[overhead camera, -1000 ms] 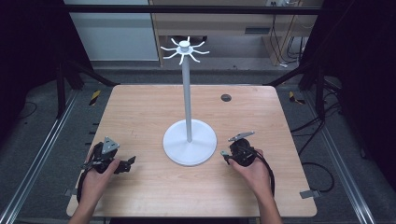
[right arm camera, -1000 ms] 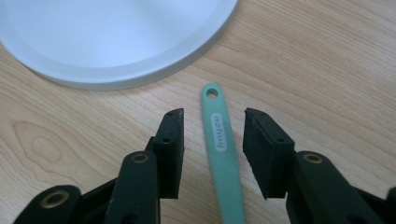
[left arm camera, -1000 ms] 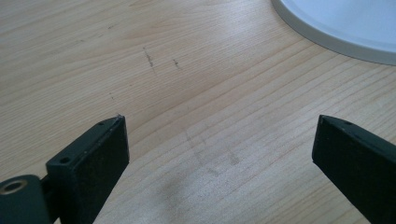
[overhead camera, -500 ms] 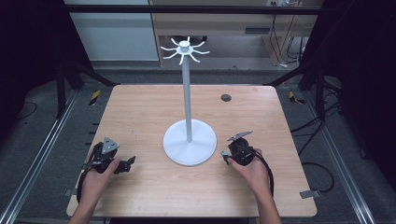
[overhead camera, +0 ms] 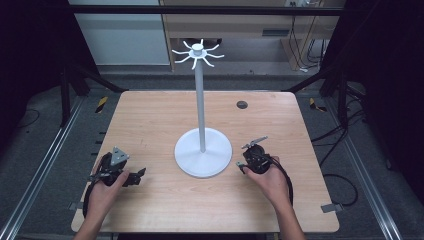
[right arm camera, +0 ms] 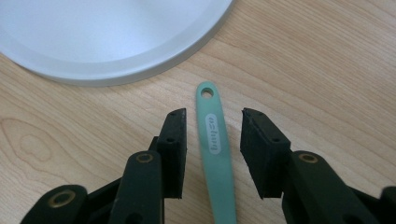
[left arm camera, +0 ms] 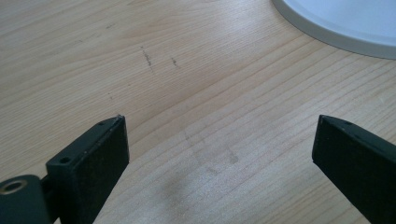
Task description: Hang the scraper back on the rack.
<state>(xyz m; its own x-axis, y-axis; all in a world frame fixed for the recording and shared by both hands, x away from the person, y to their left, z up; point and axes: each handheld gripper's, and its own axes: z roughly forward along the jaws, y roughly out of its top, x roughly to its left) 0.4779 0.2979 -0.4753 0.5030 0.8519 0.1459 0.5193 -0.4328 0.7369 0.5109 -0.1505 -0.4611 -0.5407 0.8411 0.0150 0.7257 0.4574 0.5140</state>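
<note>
Grasp step in hand, judging by the layout: right claw low over the tabletop, jaws just closing in and now partly open, straddling the mint-green handle of a small utensil lying flat on the wood. Slim gaps visible on both sides of the handle, so no pad contact yet and nothing held. Hanging hole at the handle's far end pointing toward the white stand base, close to its rim but not touching. Working end of the utensil hidden beneath the claw; kind of tool impossible to tell. Seen from the high view, right claw just beside the base's right edge, left claw well apart on the base's other side, resting near the tabletop's front left. Left claw wide open, bare wood between the jaws, holding nothing. Tall white stand upright at mid-table, ring of hooks at the top, all empty. Likely next: finish closing squarely on the handle, lift clear without scraping the base rim, then raise toward a hook, hole leading. Likely needed for that: a firm, centred pinch, to prevent pivoting of the thin handle.
</note>
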